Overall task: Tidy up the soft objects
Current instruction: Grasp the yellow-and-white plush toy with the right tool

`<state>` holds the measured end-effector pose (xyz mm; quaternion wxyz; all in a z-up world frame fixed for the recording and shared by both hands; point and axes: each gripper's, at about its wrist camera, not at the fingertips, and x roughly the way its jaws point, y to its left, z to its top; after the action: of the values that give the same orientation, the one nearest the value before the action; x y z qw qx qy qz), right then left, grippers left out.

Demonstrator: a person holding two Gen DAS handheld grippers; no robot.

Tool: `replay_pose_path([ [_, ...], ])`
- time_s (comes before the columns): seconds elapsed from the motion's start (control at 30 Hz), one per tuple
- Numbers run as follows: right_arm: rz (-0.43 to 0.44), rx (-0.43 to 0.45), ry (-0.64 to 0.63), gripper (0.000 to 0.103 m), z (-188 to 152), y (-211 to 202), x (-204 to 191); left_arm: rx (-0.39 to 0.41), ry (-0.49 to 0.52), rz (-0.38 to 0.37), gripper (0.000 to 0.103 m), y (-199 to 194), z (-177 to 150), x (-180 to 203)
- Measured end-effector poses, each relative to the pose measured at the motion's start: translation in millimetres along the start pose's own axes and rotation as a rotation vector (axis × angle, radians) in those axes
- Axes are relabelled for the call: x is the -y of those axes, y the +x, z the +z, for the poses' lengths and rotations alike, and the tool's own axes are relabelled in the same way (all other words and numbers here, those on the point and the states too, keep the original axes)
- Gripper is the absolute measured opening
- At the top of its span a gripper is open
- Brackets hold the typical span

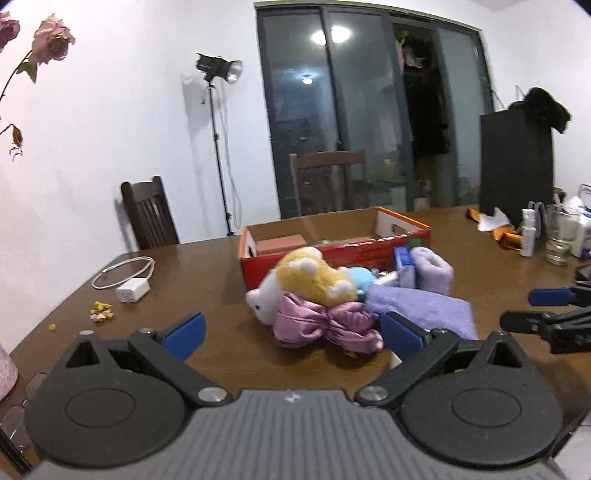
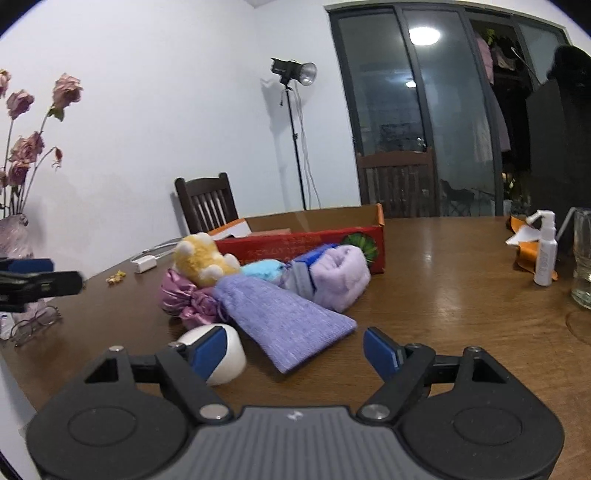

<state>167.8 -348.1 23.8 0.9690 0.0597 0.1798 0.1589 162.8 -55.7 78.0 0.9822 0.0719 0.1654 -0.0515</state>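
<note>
Two chairs (image 1: 151, 214), lamp stand (image 1: 218, 147), charger (image 1: 133, 290)

A brown wooden tabletop (image 1: 221, 354) is backed by a plain white wall (image 1: 110, 147). Two dark wooden chairs (image 1: 149, 214) are drawn up at its far edge, a studio lamp on a stand (image 1: 218, 70) is set beside dark-framed glass sliding doors (image 1: 332, 110), in which a ceiling light (image 1: 332, 35) is reflected.
</note>
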Motion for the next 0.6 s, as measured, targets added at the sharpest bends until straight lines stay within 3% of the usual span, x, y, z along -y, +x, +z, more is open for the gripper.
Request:
replay_pose_path([
  [0.27,0.074,-0.053,-0.068,0.080,29,37,-37,-0.031,-0.140,0.040,0.103,27,-6,-41],
  [0.43,0.089,-0.068,-0.127,0.080,56,78,-58,-0.029,-0.167,0.036,0.103,67,5,-64],
  [0.6,0.130,-0.098,-0.162,0.080,77,145,-77,-0.101,-0.295,0.053,0.103,124,7,-85],
])
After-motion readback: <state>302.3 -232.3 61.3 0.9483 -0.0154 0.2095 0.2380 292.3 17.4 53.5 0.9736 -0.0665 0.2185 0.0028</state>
